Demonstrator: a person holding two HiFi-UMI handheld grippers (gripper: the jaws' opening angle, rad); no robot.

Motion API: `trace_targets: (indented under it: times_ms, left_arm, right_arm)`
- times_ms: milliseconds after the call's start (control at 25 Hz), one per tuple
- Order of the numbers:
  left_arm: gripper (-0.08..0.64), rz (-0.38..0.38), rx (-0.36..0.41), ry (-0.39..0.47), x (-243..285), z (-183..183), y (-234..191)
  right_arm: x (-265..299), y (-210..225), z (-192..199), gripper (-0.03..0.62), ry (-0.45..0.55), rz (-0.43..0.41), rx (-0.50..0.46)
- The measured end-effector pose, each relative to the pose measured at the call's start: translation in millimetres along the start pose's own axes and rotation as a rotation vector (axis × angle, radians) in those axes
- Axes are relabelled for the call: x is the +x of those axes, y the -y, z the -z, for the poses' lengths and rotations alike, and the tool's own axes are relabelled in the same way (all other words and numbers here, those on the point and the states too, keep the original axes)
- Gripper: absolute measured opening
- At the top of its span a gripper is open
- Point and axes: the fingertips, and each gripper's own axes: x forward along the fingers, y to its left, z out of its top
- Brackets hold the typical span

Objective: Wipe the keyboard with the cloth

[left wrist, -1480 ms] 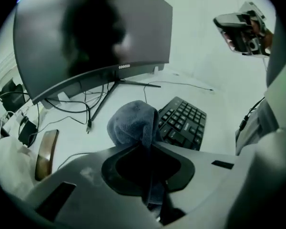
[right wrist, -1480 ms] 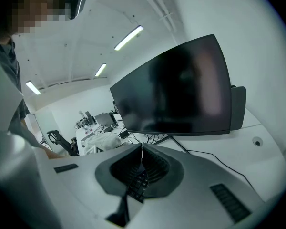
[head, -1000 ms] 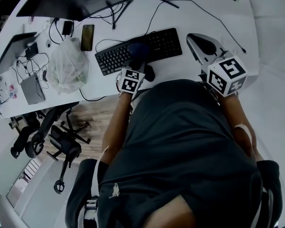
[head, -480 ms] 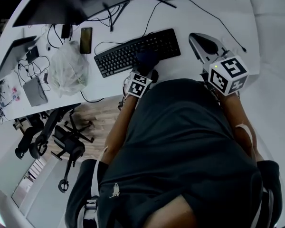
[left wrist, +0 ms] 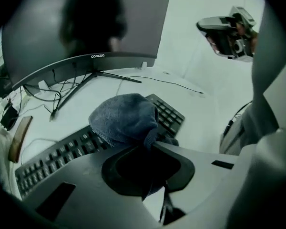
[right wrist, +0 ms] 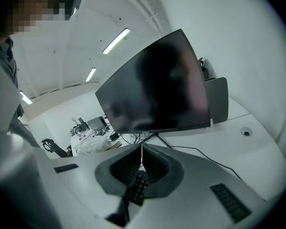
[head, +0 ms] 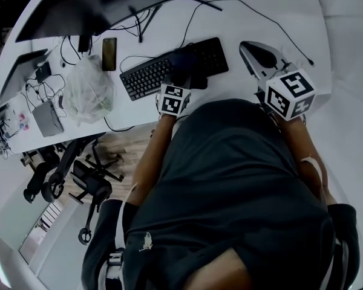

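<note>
A black keyboard (head: 146, 73) lies on the white desk (head: 242, 23) in front of the monitor. A dark blue cloth (head: 184, 64) rests bunched on its right half. My left gripper (head: 186, 80) is shut on the near edge of the cloth, and its marker cube sits at the desk's front edge. In the left gripper view the cloth (left wrist: 126, 117) covers keys of the keyboard (left wrist: 47, 159), pinched at the left gripper (left wrist: 151, 140). My right gripper (head: 261, 58) hovers right of the keyboard, shut with nothing held. In its own view the right gripper (right wrist: 142, 151) points toward the monitor.
A curved monitor (right wrist: 157, 89) stands at the back, with cables behind the keyboard. A phone (head: 109, 45), a crumpled plastic bag (head: 88, 89) and a small grey box (head: 48, 116) lie to the left. An office chair (head: 88, 183) stands below the desk edge.
My left gripper has slid the cloth a little to the right along the keyboard, from the middle onto the right half. The right gripper has stayed where it was.
</note>
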Motion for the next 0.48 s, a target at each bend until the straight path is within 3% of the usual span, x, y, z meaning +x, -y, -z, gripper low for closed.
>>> trace_targets:
  times_ms: [160, 360, 480]
  left_arm:
    - [0.04, 0.055, 0.04, -0.036, -5, 18, 34]
    - [0.04, -0.004, 0.125, 0.08, 8, -70, -10]
    - [0.04, -0.005, 0.139, 0.036, 32, -77, -26]
  right_arm:
    - [-3, 15, 0, 0.011, 0.002, 0.019, 0.021]
    - [4, 2, 3, 0.011, -0.006, -0.023, 0.009]
    - [3, -3, 7, 0.011, -0.005, -0.031, 0.0]
